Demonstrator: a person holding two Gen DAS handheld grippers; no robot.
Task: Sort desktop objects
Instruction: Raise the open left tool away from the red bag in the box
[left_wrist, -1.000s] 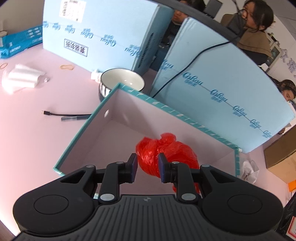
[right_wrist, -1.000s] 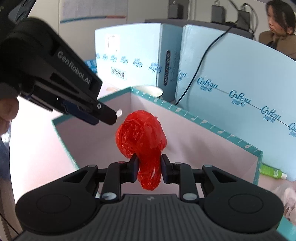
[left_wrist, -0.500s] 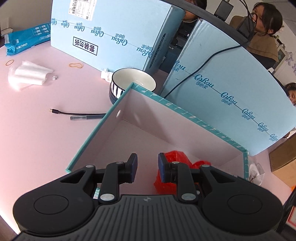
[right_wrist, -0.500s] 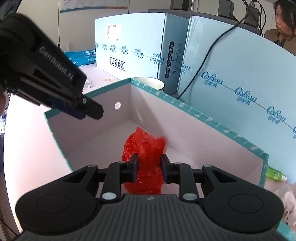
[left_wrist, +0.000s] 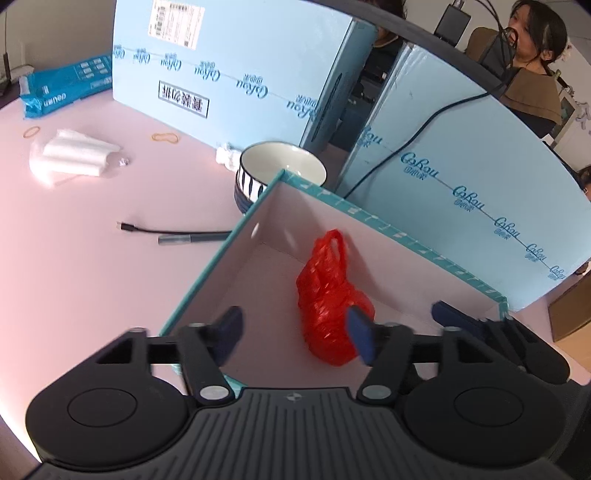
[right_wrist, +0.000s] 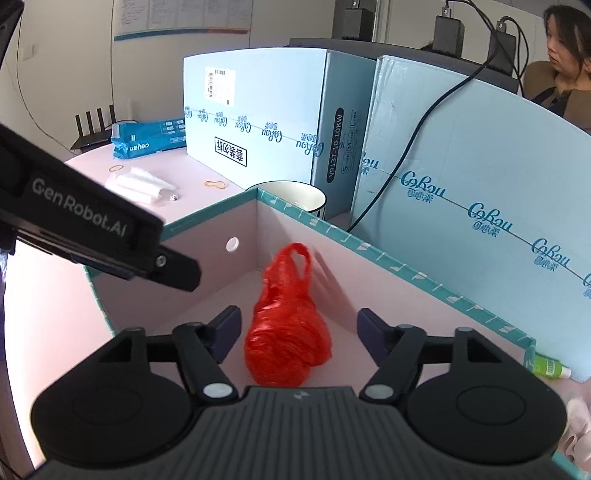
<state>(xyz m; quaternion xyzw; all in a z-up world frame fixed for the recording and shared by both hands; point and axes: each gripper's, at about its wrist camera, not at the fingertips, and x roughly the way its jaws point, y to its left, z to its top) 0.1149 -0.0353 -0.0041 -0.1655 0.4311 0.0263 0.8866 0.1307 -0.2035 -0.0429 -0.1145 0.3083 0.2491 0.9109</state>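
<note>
A crumpled red plastic bag (left_wrist: 325, 295) (right_wrist: 291, 332) lies on the floor of the open teal-rimmed box (left_wrist: 221, 254) (right_wrist: 332, 229), one handle loop sticking up. My left gripper (left_wrist: 295, 332) hovers over the box's near side. Its jaws are opening, and the bag sits just ahead of its right finger without being pinched. My right gripper (right_wrist: 299, 330) is opening too. The bag lies between its fingers, and neither pad touches it. The left gripper's body (right_wrist: 110, 236) reaches in from the left in the right wrist view.
A striped bowl (left_wrist: 282, 166) stands behind the box, against two light blue cartons (left_wrist: 229, 74). On the pink table to the left lie a pen with a cable (left_wrist: 192, 236), white packing foam (left_wrist: 74, 155), rubber bands and a blue packet (left_wrist: 62, 92). A green tube (right_wrist: 550, 367) lies right of the box. People sit behind.
The red bag, held in the air by both shut grippers, came down onto the box floor. Both grippers have let go and spread their jaws.
</note>
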